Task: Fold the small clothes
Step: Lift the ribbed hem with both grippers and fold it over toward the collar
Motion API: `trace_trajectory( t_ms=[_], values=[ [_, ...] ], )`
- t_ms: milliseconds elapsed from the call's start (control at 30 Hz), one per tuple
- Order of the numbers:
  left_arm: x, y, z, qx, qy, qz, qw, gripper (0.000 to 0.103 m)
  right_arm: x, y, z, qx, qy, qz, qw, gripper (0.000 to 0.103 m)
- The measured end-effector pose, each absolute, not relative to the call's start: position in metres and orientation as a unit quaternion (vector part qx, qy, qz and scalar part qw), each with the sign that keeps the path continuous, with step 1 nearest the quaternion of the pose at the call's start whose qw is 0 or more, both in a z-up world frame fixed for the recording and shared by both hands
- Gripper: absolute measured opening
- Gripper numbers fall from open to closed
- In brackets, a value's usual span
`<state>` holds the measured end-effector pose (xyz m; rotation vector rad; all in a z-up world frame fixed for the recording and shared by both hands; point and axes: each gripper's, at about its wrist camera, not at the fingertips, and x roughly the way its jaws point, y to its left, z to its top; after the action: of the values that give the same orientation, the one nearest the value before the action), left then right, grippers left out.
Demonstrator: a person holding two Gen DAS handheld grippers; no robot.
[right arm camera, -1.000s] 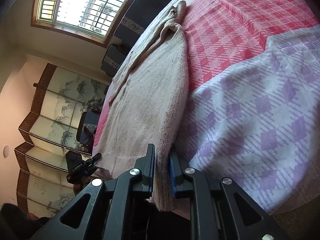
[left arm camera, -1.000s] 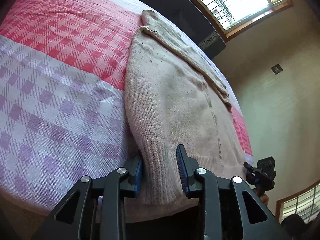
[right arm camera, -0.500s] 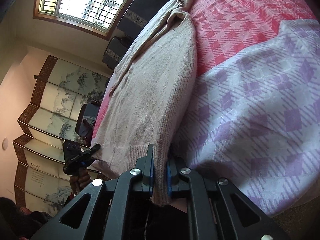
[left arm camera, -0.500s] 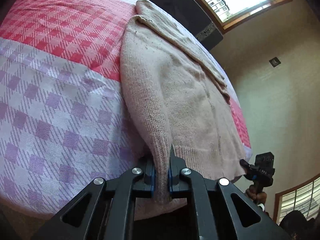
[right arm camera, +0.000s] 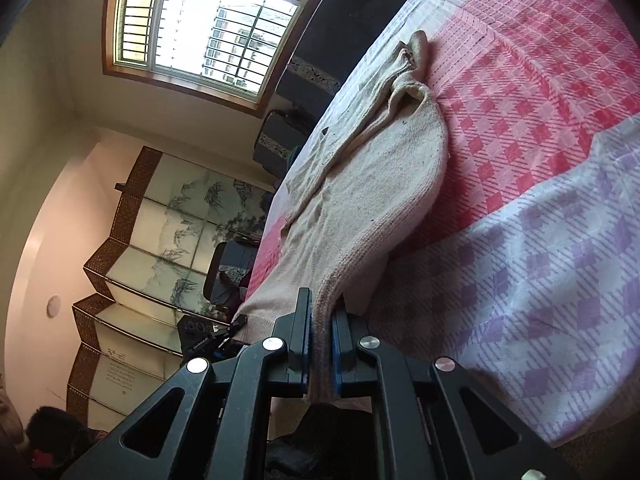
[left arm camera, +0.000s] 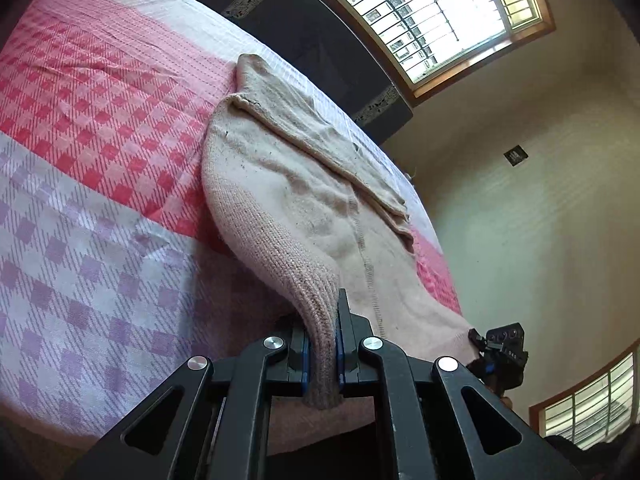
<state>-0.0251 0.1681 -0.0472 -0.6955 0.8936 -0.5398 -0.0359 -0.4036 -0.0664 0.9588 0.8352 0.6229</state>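
Note:
A beige knitted sweater lies on a bed with a pink and purple checked cover. My left gripper is shut on the ribbed hem at one near corner and holds it lifted off the cover. My right gripper is shut on the ribbed hem at the other near corner of the sweater, also lifted. Each gripper shows in the other's view, the right one at the hem's far corner, the left one likewise. A sleeve lies folded across the sweater's far part.
The bed cover spreads wide beside the sweater. A dark headboard stands under a barred window. A painted folding screen and a dark chair stand beyond the bed's edge.
My left gripper closed on the hem, which it only straddled a second ago. Both grippers have since lifted the sweater's near hem off the cover.

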Motion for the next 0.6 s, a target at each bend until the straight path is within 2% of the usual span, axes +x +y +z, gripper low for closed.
trace_trajectory(
  t_ms=[333, 600],
  values=[
    [0.008, 0.163, 0.0, -0.323, 0.36, -0.266, 0.834, 0.009, -0.001, -0.409, -0.03, 0.449, 0.351, 0.297, 0.766, 0.009],
    [0.076, 0.16, 0.023, -0.339, 0.333, -0.248, 0.844, 0.009, 0.064, -0.433, -0.006, 0.466, 0.325, 0.272, 0.777, 0.009]
  ],
)
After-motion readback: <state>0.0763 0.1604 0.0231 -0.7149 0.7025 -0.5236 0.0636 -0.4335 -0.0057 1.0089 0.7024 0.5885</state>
